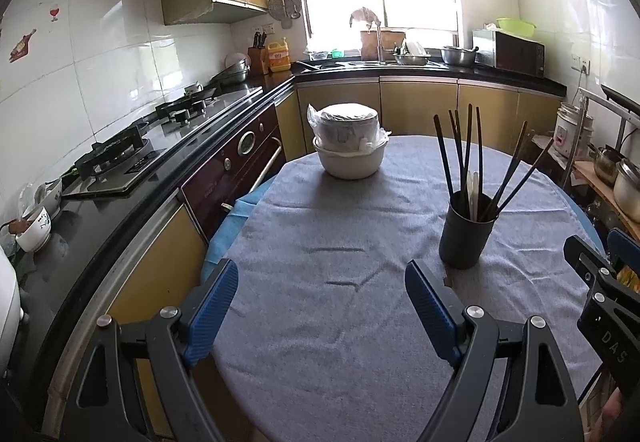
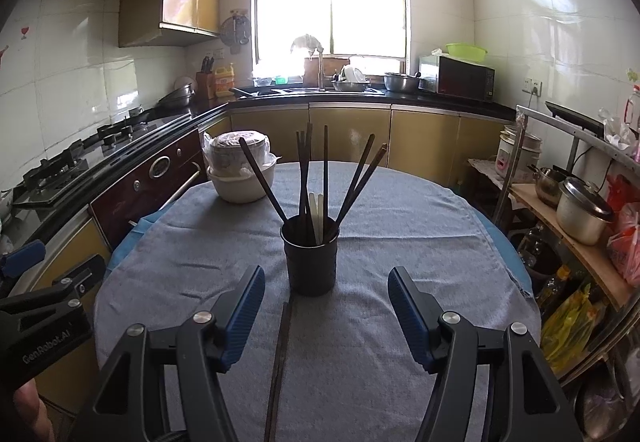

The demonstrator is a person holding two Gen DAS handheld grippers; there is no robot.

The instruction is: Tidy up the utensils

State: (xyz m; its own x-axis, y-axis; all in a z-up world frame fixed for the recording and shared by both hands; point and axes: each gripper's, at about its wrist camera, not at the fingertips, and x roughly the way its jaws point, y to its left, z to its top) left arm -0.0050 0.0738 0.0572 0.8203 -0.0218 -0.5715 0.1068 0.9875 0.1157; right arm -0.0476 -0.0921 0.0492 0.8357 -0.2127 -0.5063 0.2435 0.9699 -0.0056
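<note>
A black cup (image 2: 310, 258) (image 1: 466, 232) stands on the grey cloth of the round table, holding several dark chopsticks (image 2: 304, 169) (image 1: 466, 145) and pale utensil handles (image 2: 318, 215). A pair of dark chopsticks (image 2: 282, 358) lies flat on the cloth just in front of the cup, between the fingers of my right gripper (image 2: 326, 278), which stands open above them without touching. My left gripper (image 1: 322, 276) hovers open over bare cloth to the left of the cup, with nothing between its fingers. Each gripper's body shows at the edge of the other's view.
Stacked white bowls in a plastic bag (image 1: 348, 143) sit at the table's far side. A counter with a gas hob (image 1: 116, 157) runs along the left. A shelf with metal pots (image 2: 582, 209) stands close on the right. The sink counter (image 2: 360, 93) lies beyond the table.
</note>
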